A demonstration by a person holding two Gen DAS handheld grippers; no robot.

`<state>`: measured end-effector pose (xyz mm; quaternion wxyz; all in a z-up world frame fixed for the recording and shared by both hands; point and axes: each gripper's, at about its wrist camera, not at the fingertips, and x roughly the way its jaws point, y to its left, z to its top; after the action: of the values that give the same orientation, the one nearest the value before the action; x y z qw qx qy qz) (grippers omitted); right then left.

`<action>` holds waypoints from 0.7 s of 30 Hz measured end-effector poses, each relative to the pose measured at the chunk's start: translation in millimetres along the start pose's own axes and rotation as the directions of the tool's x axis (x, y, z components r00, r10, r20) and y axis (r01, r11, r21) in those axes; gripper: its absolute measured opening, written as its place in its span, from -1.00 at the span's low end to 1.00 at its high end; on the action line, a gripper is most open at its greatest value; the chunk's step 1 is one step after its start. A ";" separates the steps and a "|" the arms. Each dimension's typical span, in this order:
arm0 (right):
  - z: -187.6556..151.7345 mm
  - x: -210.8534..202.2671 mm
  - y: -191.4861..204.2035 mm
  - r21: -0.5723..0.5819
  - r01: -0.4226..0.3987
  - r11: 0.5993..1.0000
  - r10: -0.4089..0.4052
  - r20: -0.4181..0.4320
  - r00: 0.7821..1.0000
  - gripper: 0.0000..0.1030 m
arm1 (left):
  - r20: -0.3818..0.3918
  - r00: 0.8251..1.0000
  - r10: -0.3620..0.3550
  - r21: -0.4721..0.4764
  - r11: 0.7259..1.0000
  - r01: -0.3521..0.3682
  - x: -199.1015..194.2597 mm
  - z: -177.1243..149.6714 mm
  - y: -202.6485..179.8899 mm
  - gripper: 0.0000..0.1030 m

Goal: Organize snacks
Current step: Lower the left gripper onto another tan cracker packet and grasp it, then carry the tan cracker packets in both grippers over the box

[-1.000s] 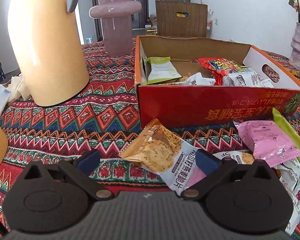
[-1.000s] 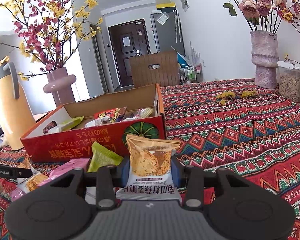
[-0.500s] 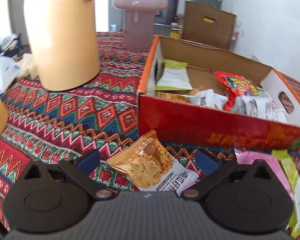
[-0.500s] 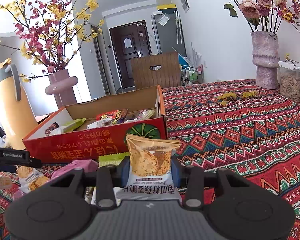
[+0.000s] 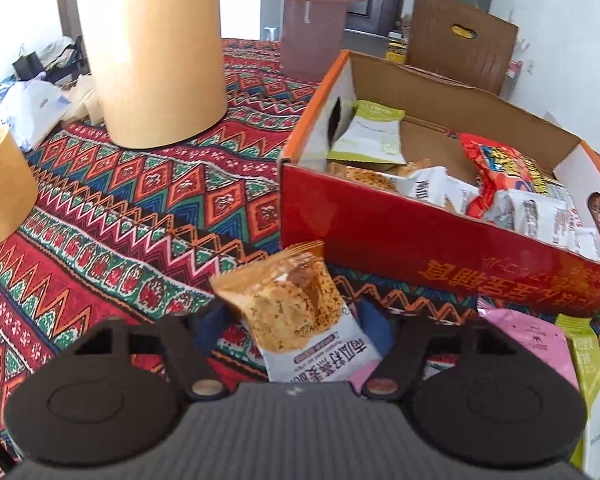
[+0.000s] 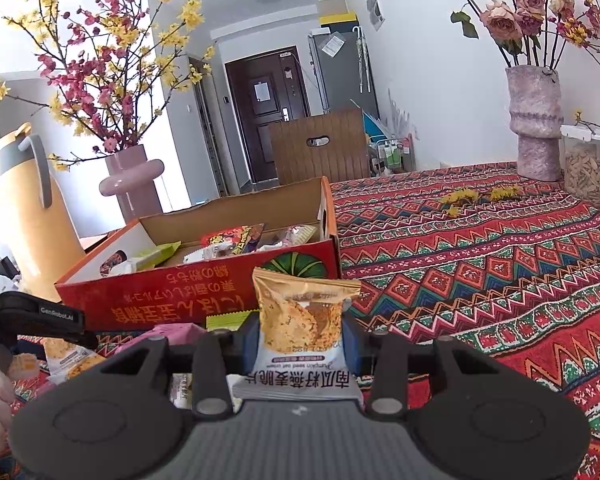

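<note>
- Daylight is flooding both views, blowing out the window behind the yellow thermos (image 6: 28,216).
- Glare is shining on the pink vase (image 5: 314,20).
- Fisheye distortion is bending edges, corners darkening; slight blur is softening the left view.

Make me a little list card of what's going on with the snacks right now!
left gripper: jaws closing around an orange cracker packet on the tablecloth
right gripper: shut on a second cracker packet, held upright
box: red cardboard, open, several snacks inside
loose snacks: pink packet and green packet in front of the box
tablecloth: red zigzag pattern
nearby: yellow jug, pink vase
</note>
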<state>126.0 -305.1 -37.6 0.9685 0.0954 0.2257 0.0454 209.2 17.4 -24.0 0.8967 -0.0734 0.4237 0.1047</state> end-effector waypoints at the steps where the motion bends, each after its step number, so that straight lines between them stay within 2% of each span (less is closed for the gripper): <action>1: 0.3 0.0 0.2 0.000 -0.001 1.000 0.001 0.001 1.000 -0.21 | 0.000 1.000 -0.012 0.009 1.000 0.012 -1.6 -0.6 -0.1 0.02; 2: 0.4 -0.1 0.2 0.000 -0.001 1.000 0.001 0.001 1.000 -0.21 | 0.001 1.000 -0.024 0.016 1.000 0.024 -3.4 -1.5 -0.4 -0.12; 4: 0.3 -0.6 0.3 0.001 -0.001 1.000 0.001 0.003 1.000 -0.21 | 0.005 1.000 -0.031 0.027 0.999 0.031 -5.5 -2.8 0.5 -0.21; 10: 0.2 -0.5 0.9 -0.002 0.005 1.000 -0.004 0.005 1.000 -0.21 | 0.035 0.999 -0.029 0.049 0.998 0.027 -12.0 -5.0 6.4 -0.28; 21: 2.7 -6.9 6.5 -0.027 0.001 1.000 0.000 0.028 1.000 -0.21 | 0.133 0.986 -0.098 0.112 0.990 0.083 -45.5 -12.1 20.9 -0.29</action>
<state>120.7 -300.1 -30.9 0.9727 0.0830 0.2117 0.0466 166.8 29.2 2.7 0.9304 -0.0373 0.3618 0.0461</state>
